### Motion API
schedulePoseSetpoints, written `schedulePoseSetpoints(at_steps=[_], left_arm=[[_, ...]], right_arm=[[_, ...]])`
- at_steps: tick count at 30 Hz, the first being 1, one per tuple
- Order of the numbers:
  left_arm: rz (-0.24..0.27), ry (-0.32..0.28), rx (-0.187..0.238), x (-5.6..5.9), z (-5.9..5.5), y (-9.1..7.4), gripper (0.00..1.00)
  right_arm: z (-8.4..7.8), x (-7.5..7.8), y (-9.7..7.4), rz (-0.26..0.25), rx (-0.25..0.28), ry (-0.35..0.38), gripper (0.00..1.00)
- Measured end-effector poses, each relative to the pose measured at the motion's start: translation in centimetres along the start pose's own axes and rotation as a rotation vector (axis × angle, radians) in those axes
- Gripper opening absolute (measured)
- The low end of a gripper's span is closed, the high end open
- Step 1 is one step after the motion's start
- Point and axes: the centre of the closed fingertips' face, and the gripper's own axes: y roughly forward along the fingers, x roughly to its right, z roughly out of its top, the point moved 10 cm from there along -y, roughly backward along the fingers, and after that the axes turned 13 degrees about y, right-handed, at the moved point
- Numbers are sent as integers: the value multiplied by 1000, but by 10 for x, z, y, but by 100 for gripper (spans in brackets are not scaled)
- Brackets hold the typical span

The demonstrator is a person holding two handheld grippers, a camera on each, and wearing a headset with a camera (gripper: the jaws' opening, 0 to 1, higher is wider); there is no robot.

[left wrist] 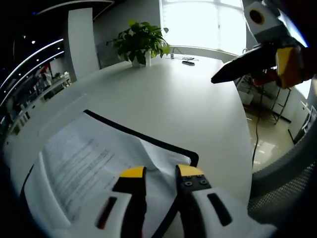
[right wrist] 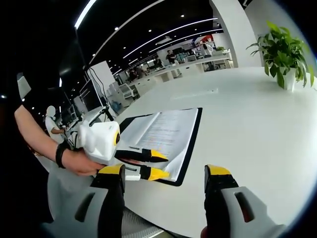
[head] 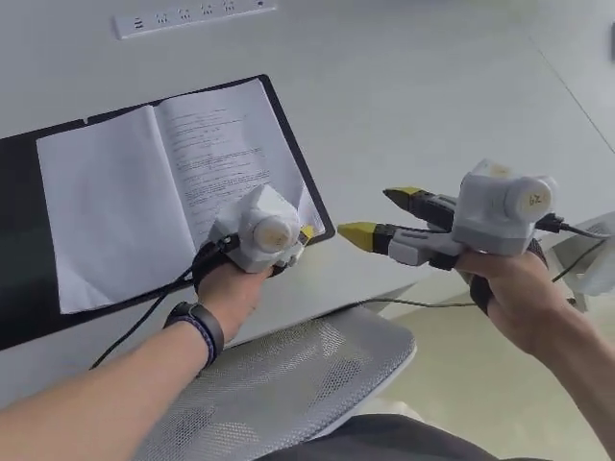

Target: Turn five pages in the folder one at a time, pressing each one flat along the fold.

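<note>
**Left gripper set at the near right corner of the folder**

At that corner the left gripper's jaws stood a narrow gap apart. They sat astride the spot where the printed right-hand page met the folder's black border. Whether a sheet was caught between them, I could not tell. The right gripper hung off to the right of the folder, out past the table's near edge. Its jaws were spread wide and held nothing.

The step in hand looked like the pick-up of the next page. To do it well, the left jaws would need to take the top sheet alone at that corner, and lightly. A bite that took in the border or several sheets would spoil the turn. The sheet should then be carried in an arc over to the folder's left side rather than dragged, so it would not crease near the binding. The free right gripper seemed well placed to steady the folder's right side. Once the sheet lay down, it could stroke along the fold from near end to far.

The folder lay open and flat on the white table. It held a sheaf of white sheets. The left-hand page showed a blank face and the right-hand page carried lines of text. The number of sheets could not be made out.

Beyond the folder's far edge a power strip lay on the table. Farther off, well apart from the folder, a leafy plant stood in a white pot.
</note>
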Motion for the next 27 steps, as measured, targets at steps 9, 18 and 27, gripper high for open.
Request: schedulePoseSetpoints(at_steps=[9, 18, 27], left_arm=[[33, 34, -16, 3, 2, 3, 8], [58, 56, -18, 1, 1, 4, 2], [64, 31, -9, 1, -2, 4, 1]], right_arm=[[1, 5, -1, -1, -1, 6, 64], [4, 16, 24, 30, -24, 20, 61], [9, 20, 72, 94, -70, 43, 56]])
